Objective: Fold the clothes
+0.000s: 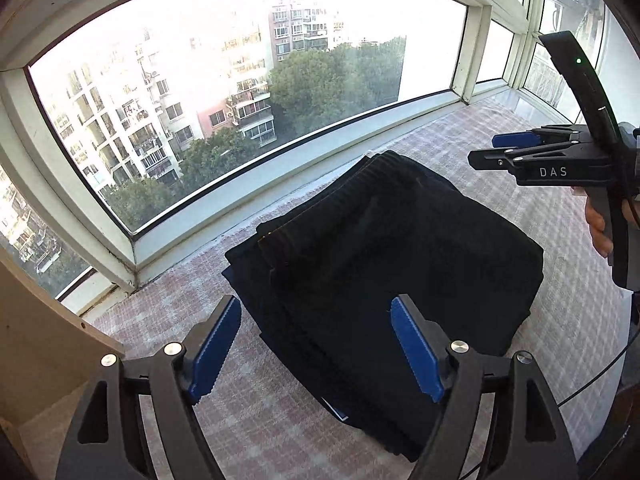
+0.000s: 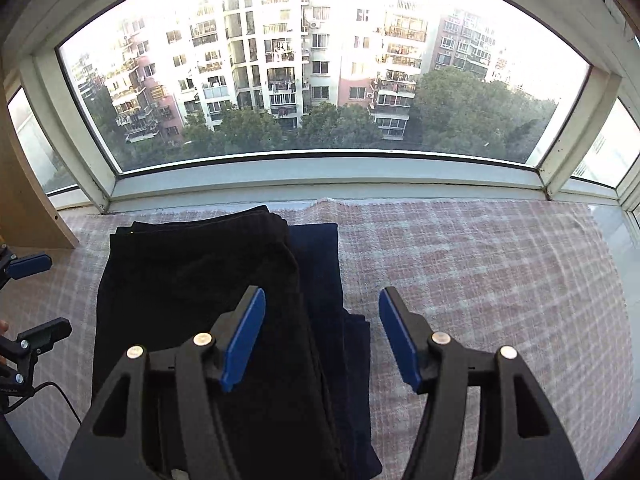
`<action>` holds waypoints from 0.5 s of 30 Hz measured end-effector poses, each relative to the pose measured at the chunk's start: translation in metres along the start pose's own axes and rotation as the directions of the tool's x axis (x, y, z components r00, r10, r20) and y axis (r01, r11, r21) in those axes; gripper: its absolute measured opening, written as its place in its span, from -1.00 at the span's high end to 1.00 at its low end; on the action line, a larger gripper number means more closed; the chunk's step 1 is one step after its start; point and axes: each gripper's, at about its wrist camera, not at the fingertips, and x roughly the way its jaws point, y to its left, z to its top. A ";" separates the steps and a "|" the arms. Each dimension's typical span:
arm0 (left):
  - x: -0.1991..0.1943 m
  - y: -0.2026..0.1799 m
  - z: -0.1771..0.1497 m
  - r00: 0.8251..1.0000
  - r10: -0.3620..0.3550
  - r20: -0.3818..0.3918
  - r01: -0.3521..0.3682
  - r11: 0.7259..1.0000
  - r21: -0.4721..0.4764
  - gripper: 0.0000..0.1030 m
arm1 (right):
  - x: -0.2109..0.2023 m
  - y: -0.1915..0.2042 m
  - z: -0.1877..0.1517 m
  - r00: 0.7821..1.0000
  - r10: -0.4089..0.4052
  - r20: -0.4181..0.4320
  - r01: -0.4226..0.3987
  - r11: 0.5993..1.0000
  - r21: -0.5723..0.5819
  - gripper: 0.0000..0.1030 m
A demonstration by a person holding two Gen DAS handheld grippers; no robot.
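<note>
Your left gripper (image 1: 316, 344) is standing released, its blue pads (image 1: 216, 350) spread wide and gripping nothing. The folded black garment (image 1: 400, 248) is lying just ahead of and below the fingertips, apart from both pads.

Your right gripper (image 2: 322, 340) is likewise hanging open and empty, pads (image 2: 244, 340) clear of any cloth. Below its left finger the black garment is resting on a folded navy garment (image 2: 320, 264), whose edge is showing directly under the gap between the fingers.

Both garments are sitting stacked on the pink checked cloth (image 2: 480, 272). Ahead of both grippers the cloth is running up to the window frame (image 2: 320, 178), which is bounding the far side. To the right of your right gripper the checked cloth is lying bare. To the left of your left gripper a wooden panel (image 1: 44, 320) is closing in near the finger. A hand (image 1: 598, 224) is showing on the right gripper's grip.
</note>
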 end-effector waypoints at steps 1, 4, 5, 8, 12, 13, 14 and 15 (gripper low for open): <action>-0.003 -0.005 -0.001 1.000 -0.014 0.006 0.014 1.000 -0.022 -0.47 | -0.006 -0.002 -0.005 1.000 0.003 0.001 -0.003 1.000 0.014 -0.14; -0.018 -0.013 -0.011 1.000 -0.018 0.025 0.020 0.997 -0.068 -0.49 | -0.022 0.001 -0.021 1.000 0.017 0.007 -0.017 0.999 0.036 -0.14; -0.023 -0.015 -0.015 0.999 -0.006 0.034 0.009 0.997 -0.078 -0.49 | -0.029 0.002 -0.027 1.000 0.017 0.013 -0.018 0.999 0.037 -0.14; -0.041 -0.017 -0.030 0.999 0.004 0.047 0.001 0.994 -0.110 -0.49 | -0.048 0.009 -0.047 0.999 0.016 0.028 -0.017 0.999 0.037 -0.14; -0.071 -0.028 -0.053 0.997 -0.019 0.072 0.030 0.987 -0.158 -0.49 | -0.075 0.020 -0.075 0.998 0.048 0.029 -0.050 0.998 0.040 -0.14; -0.078 -0.032 -0.059 0.996 -0.021 0.083 0.034 0.987 -0.160 -0.52 | -0.082 0.024 -0.081 0.998 0.057 0.027 -0.058 0.998 0.040 -0.14; -0.087 -0.037 -0.064 0.995 -0.019 0.093 0.034 0.987 -0.156 -0.56 | -0.088 0.028 -0.088 0.998 0.061 0.024 -0.062 0.997 0.043 -0.14; -0.096 -0.042 -0.070 0.994 -0.014 0.105 0.030 0.988 -0.153 -0.56 | -0.094 0.031 -0.094 0.998 0.066 0.022 -0.067 0.997 0.046 -0.14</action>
